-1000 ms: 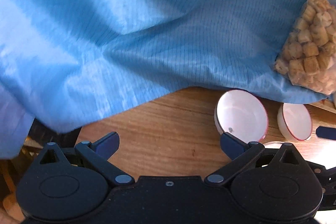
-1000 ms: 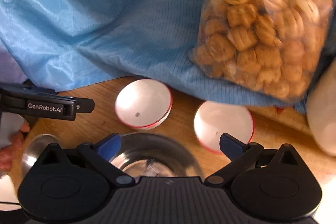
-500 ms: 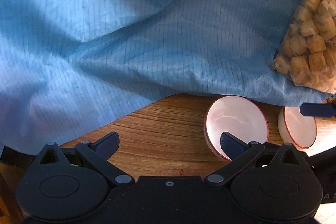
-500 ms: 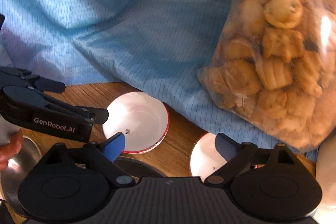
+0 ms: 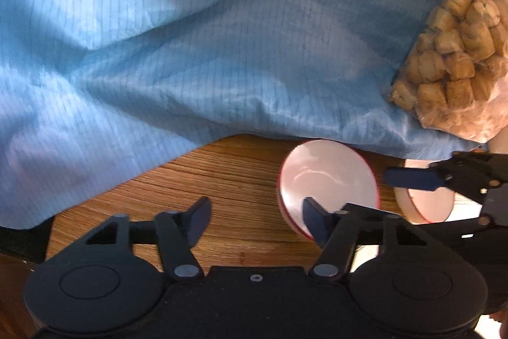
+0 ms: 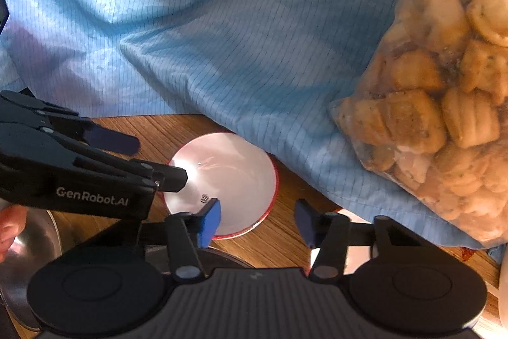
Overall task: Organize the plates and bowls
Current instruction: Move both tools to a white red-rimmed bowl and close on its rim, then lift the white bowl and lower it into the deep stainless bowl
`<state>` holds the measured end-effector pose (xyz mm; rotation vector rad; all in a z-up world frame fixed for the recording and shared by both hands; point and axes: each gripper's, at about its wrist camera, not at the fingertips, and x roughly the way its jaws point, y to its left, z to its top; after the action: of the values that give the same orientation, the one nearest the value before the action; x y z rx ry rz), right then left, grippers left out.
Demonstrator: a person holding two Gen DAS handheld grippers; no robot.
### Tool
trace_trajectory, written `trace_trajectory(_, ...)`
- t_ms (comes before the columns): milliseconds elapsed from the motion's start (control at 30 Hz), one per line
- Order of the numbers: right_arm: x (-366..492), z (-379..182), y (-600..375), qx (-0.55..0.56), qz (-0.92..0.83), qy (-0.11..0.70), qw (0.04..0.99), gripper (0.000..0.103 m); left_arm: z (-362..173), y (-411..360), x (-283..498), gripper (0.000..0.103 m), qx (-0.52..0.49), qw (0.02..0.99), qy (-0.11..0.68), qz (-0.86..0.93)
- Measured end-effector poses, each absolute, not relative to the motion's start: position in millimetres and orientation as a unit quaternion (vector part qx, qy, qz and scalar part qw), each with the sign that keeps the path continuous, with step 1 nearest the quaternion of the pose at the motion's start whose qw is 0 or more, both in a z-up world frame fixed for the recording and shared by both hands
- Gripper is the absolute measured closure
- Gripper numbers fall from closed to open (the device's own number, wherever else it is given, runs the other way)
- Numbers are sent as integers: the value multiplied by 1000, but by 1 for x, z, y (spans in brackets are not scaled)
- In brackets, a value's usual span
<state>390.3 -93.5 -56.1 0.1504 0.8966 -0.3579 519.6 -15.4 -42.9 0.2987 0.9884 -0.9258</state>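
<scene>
Left wrist view: the left hand-held gripper (image 5: 255,220) has just been closing; its jaws stand about half as wide as a second ago. Only bare wooden surface (image 5: 222,180) lies between them, though the right fingertip overlaps the near rim of the red-rimmed bowl (image 5: 328,180), and contact cannot be told. That bowl sits nearer the middle than before and holds nothing. A second bowl (image 5: 425,205) beside it is now crossed by the right hand-held gripper (image 5: 409,178), which has come in from the right edge. Blue cloth (image 5: 190,37) covers the far surface, with a clear bag of biscuits (image 5: 457,62) cut off at the right.

Right wrist view: the right hand-held gripper (image 6: 257,221) has also been closing to a middling gap; between its fingers lie the surface and an edge of the red-rimmed bowl (image 6: 228,177), ungripped. The left hand-held gripper (image 6: 152,161) reaches over that empty bowl's left rim. The second bowl (image 6: 355,216) is mostly hidden behind the gripper. A metal bowl (image 6: 38,243) is cut off at lower left, beside fingers (image 6: 9,227). The bag of biscuits (image 6: 444,104) looms larger.
</scene>
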Motion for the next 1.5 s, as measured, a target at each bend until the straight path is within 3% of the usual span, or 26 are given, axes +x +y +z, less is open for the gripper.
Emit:
trace_trajectory(33, 391, -57, -94, 74, -172, 431, 883, 57, -44, -15, 521, 55, 130, 764, 462, -431)
trace_trajectory(167, 393, -61, -97, 87, -173, 433, 880, 77, -48, -14, 527, 69, 97, 747, 486, -442)
trace_trajectory(300, 391, -64, -101, 111, -180, 427, 879, 86, -49, -14, 529, 89, 77, 729, 503, -457)
trace_trajectory(833, 367, -35, -75, 114, -171, 391, 897, 88, -18, 20, 509, 92, 60, 747, 485, -450)
trace_trajectory(1500, 350, -14, 11, 71, -85, 385, 916, 87, 7, 117, 479, 92, 19, 785, 477, -395)
